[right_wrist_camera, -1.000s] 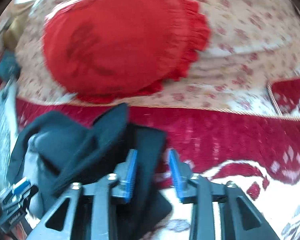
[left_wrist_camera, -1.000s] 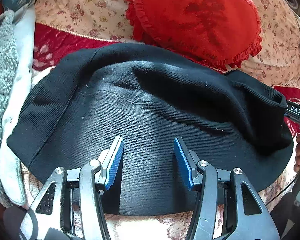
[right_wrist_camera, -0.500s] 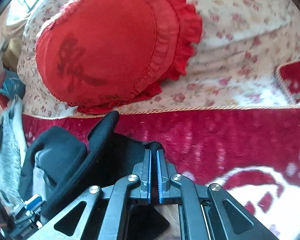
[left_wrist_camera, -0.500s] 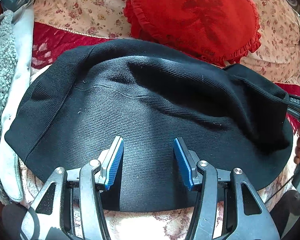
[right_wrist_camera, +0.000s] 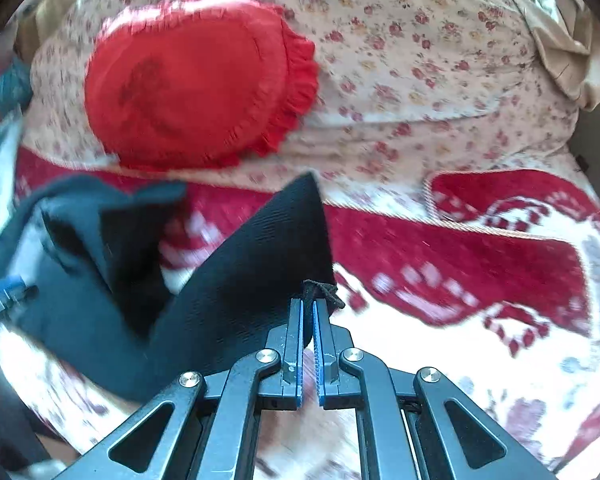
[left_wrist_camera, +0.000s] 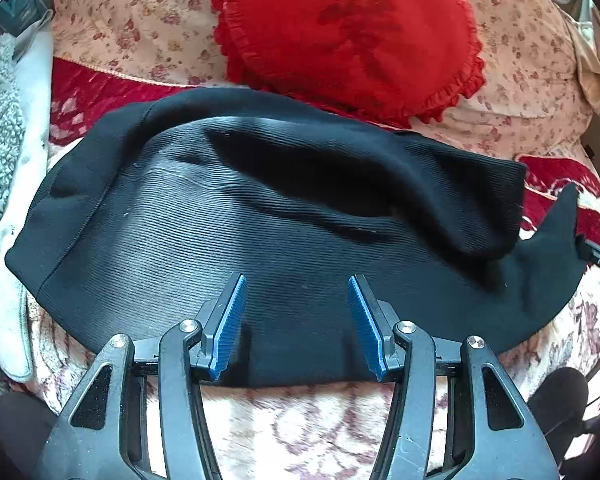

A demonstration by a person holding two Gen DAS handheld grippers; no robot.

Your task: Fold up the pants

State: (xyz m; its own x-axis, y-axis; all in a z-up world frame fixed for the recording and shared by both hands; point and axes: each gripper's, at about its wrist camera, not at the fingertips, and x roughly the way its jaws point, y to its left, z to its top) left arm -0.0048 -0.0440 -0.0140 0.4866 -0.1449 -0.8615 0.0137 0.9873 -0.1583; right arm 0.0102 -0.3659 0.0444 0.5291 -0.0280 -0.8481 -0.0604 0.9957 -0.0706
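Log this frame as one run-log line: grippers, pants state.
left gripper: open, over black pants, no grasp | right gripper: shut on pants edge, raised off floral bedspread | red heart pillow behind | fold unfinished

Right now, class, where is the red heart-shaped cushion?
In the left wrist view the red heart-shaped cushion lies top centre on the floral bedding, just behind the black pants; in the right wrist view it is upper left.

Pants (left_wrist_camera: 284,216): matt black ribbed knit. Cushion (left_wrist_camera: 352,36): red cloth, frilled edge. Left gripper (left_wrist_camera: 296,312): ridged blue pads.
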